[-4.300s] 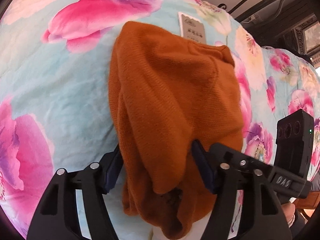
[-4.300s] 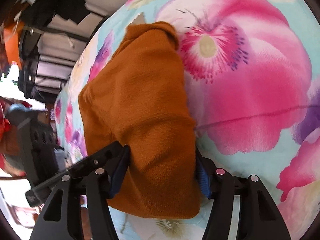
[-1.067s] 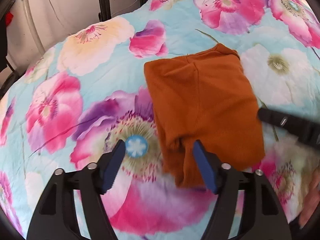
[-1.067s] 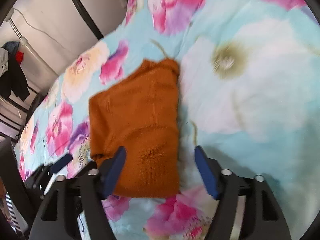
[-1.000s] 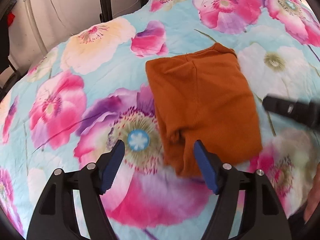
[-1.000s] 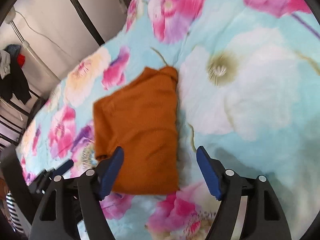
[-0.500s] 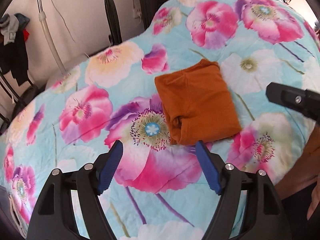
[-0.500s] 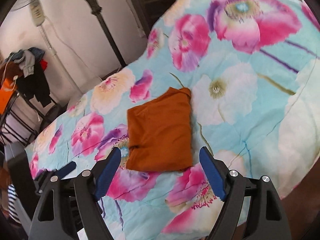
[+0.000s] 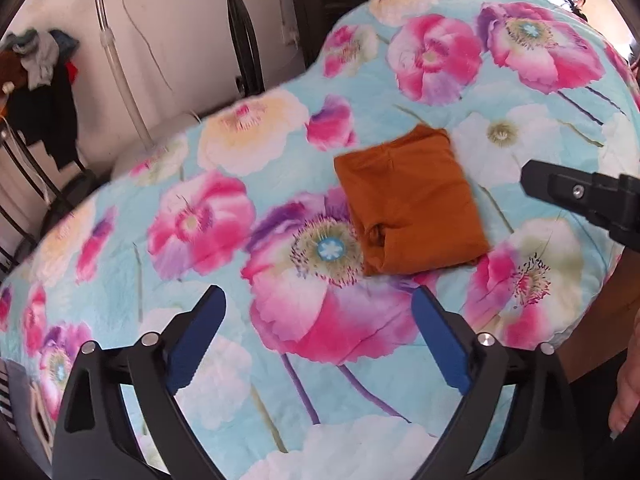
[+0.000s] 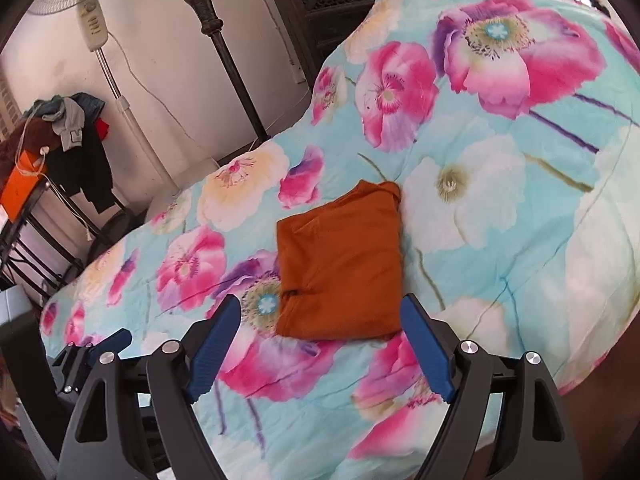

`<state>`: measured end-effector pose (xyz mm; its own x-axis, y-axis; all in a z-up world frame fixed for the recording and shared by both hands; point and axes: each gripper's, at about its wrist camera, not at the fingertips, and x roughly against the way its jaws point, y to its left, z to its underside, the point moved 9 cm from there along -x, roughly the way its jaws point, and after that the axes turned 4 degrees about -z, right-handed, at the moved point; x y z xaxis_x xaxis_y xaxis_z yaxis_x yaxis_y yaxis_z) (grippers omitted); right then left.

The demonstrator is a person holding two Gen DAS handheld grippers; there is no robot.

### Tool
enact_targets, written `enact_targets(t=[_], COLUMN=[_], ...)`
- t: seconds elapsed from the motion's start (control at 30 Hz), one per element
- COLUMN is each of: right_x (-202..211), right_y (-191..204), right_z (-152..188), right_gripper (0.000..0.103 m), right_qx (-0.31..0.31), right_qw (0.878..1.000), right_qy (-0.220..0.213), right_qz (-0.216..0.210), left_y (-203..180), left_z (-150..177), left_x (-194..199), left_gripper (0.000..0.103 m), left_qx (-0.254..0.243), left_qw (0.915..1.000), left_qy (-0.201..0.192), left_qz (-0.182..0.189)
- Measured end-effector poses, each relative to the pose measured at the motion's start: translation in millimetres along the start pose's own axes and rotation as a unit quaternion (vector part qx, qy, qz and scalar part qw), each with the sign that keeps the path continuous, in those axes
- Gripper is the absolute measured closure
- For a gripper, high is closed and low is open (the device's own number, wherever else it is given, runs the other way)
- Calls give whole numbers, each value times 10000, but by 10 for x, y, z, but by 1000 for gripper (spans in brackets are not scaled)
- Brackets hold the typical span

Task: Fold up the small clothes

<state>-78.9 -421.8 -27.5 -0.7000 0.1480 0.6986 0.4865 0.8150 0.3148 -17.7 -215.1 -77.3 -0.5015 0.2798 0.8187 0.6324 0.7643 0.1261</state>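
A small orange knit garment (image 9: pixel 408 204) lies folded into a compact rectangle on the floral quilt (image 9: pixel 240 208). It also shows in the right wrist view (image 10: pixel 340 264). My left gripper (image 9: pixel 318 304) is open and empty, held well back from the garment and above the quilt. My right gripper (image 10: pixel 320 314) is open and empty, also pulled back, with the garment's near edge between its fingertips in the view. The right gripper's tip shows in the left wrist view (image 9: pixel 576 192), and the left gripper's tip shows in the right wrist view (image 10: pixel 100 346).
The quilt covers a bed with a dark metal bedpost (image 10: pixel 216 40) at its far side. A standing fan (image 10: pixel 94 16) and a rack with hanging clothes (image 10: pixel 72 136) stand by the white wall on the left. The bed's edge (image 9: pixel 592 308) drops off at the right.
Both grippers have let go of the garment and pulled back and up from it. The folded garment now lies flat and looks smaller in both views.
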Motion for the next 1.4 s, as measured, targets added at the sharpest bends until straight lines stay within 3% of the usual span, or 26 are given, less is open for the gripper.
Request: enact_targets(t=[0.13,0.3,0.47,0.6,0.9,1.23,1.4], right_x=[-134,-517,-720,-623,-212,30,197], right_y=[-152,-171,-123,-133,-329,-104,-7], right_z=[-75,-234,-234,-246,-249,-76,-73], right_gripper=[21,38,39,23,11,9,4], right_qx=[-14,-204,-573,-428,-441,80,319], right_qw=[9999,9992,9957,9976,9982,9981,9965], right_qy=[-46,308,617,515,116,36,-275], right_qz=[160,-147,-385,-172,388,605,724], left_y=[-40,-134,-251,-302,-297,-224,-194], left_z=[71,117,33,-83,-246,-318,-279], left_x=[-286,-581,-739,-698,-412,-69,54], left_gripper=[12,12,12,12,11,8,7], left_qx=[-39,-93,78,216,281,292,279], left_qw=[9996,9984,9973,9973,9981,9982,9986], left_qy=[279,511,623,489,165,-174,-203], left_qz=[86,203,391,503,521,491,409])
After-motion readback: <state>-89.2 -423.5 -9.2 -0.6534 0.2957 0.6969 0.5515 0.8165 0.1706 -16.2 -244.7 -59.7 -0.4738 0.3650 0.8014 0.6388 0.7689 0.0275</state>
